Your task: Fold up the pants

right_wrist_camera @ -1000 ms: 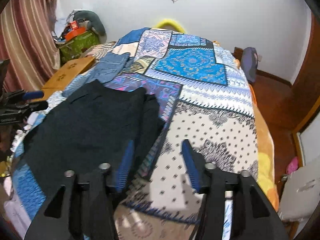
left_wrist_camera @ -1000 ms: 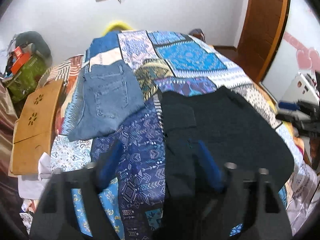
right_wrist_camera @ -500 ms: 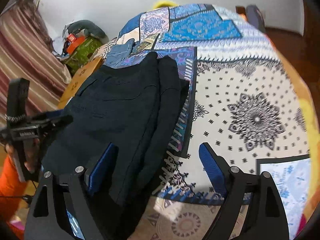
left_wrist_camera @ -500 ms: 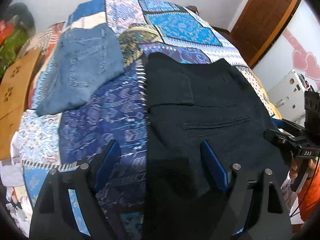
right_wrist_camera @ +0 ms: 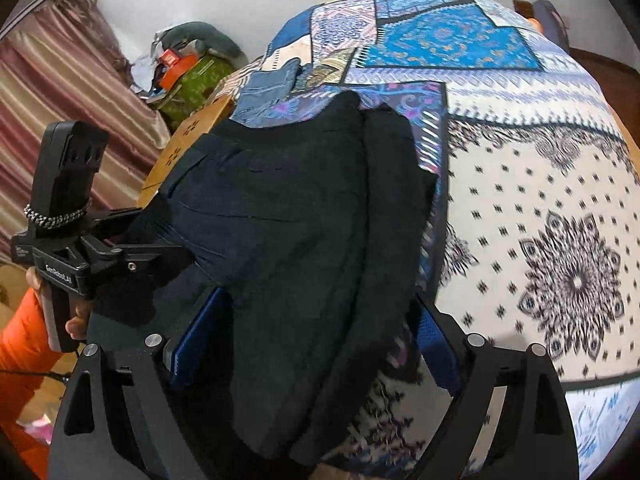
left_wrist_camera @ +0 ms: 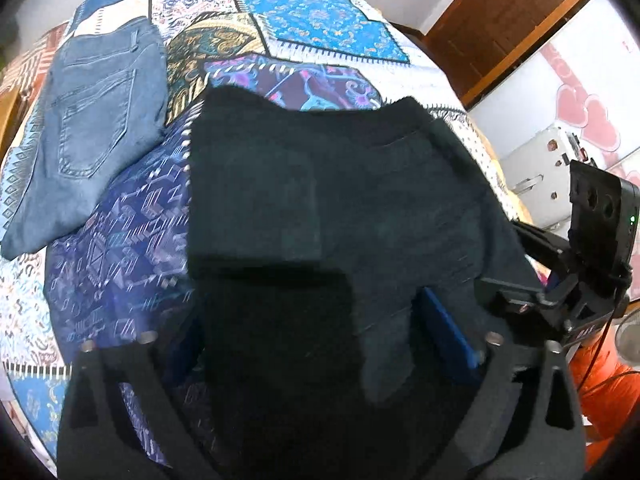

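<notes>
Both grippers stand wide open, left gripper [left_wrist_camera: 320, 344] and right gripper [right_wrist_camera: 308, 344] each straddling the near edge of the black pants [left_wrist_camera: 340, 184], which lie on the patchwork bedspread [right_wrist_camera: 540, 184] beside folded blue jeans [left_wrist_camera: 92, 120].

Bed [left_wrist_camera: 328, 36]: carries both garments under a patchwork cover.
Pants [left_wrist_camera: 340, 200]: on the bed's near part, reaching to the near edge; lie right of the jeans, apart from them.
Jeans [left_wrist_camera: 92, 120]: farther back, along the bed's left edge.
Left gripper [left_wrist_camera: 320, 344]: at the near edge, a finger on either side of the pants' near end.
Right gripper [right_wrist_camera: 312, 348]: at the near edge, straddling the pants' right side.
Wooden board [right_wrist_camera: 188, 148]: beside the bed's left edge.
</notes>
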### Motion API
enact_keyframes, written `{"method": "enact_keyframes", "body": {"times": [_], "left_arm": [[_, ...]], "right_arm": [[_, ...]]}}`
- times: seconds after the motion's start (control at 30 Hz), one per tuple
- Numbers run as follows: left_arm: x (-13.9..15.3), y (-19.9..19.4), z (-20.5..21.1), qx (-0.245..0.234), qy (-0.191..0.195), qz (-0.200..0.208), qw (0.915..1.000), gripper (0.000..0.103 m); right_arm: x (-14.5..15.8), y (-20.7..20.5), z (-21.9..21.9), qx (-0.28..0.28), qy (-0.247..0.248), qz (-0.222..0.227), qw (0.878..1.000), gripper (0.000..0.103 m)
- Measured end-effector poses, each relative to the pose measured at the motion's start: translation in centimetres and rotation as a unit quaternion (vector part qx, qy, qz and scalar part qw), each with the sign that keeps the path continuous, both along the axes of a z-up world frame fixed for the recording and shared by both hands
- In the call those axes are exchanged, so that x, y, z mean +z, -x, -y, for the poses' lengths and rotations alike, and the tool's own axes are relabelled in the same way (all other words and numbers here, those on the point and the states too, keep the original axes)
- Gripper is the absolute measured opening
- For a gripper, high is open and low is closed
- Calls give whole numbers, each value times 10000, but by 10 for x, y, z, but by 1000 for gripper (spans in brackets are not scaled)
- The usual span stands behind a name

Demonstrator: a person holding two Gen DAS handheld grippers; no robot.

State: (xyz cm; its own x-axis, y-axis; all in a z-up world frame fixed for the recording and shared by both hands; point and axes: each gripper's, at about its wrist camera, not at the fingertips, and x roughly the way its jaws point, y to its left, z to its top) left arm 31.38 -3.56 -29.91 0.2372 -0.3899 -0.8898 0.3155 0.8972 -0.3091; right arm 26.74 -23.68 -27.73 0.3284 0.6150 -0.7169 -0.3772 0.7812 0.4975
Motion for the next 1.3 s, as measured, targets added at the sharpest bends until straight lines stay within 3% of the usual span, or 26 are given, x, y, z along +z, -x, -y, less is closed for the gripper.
{"method": "enact_keyframes", "body": {"times": [0.07,0.2,0.23,0.37,0.47,0.73,1.03,1.3], "left_arm": [[7,0,7,74,-141,150,9998,76],[18,4,17,90,-491,470,9976,59],[22,6,18,118,-601,573,9965,49],[38,16,19,183,-798,854,9930,30],[49,23,20,156,-841,1007,9912,27],[103,38,-3,455,-516,1536,9857,26],[170,39,-55,975,-430,2285,9677,26],[206,4,-111,1463,-555,2705,9499,26]], "right_arm": [[3,-1,-1,1,39,65,10000,63],[16,-2,-6,59,93,215,9997,45],[19,-1,-5,23,108,269,9996,36],[36,2,-3,-42,79,480,9988,28],[53,9,-8,-3,154,741,9971,27],[105,23,-20,-11,71,1449,9894,25],[162,13,-59,175,-66,2249,9742,25],[193,-28,-118,407,-234,2636,9635,25]]}}
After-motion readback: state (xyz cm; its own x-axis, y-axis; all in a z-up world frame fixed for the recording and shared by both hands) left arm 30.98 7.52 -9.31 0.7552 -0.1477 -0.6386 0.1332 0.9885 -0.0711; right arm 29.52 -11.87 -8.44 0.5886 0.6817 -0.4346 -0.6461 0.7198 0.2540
